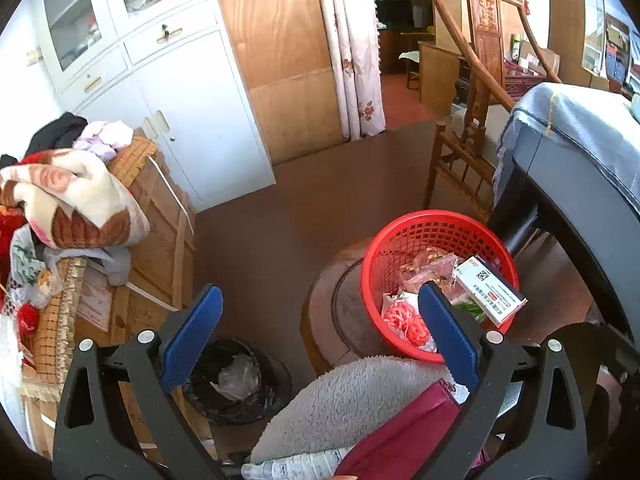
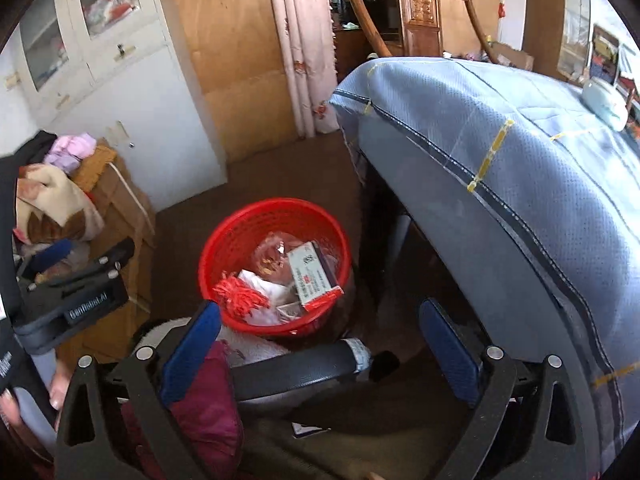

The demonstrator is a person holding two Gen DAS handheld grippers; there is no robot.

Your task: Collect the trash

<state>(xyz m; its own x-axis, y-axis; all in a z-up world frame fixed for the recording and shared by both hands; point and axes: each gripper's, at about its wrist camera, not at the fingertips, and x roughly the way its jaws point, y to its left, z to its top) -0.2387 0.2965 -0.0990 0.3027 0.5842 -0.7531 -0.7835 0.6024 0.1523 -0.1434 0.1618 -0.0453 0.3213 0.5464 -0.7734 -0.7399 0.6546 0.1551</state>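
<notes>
The left claw (image 1: 320, 328) is wide open and holds nothing. The right claw (image 2: 320, 340) is wide open too, with nothing between its blue pads. Both hang above the floor, likely free so they can pick up the next bit of trash.

Just past the left claw's right finger sits the red basket (image 1: 374, 280). It stands upright on a round wooden stool (image 1: 332, 304), near the foot of the bed (image 2: 500, 168). That spot may be handy, since trash can be dropped straight down into it.

Inside the basket lies a white box (image 1: 490, 290) (it has small print and a red end). It leans on the basket's near right wall. Its long side runs from the middle of the basket out toward the rim, and one end pokes up over the rim. Beside it are a red frilly scrap (image 2: 236, 296) and some clear wrappers (image 1: 428, 270).

Down on the floor, near and left, is a black bin (image 1: 236, 384) with crumpled plastic in it.
</notes>
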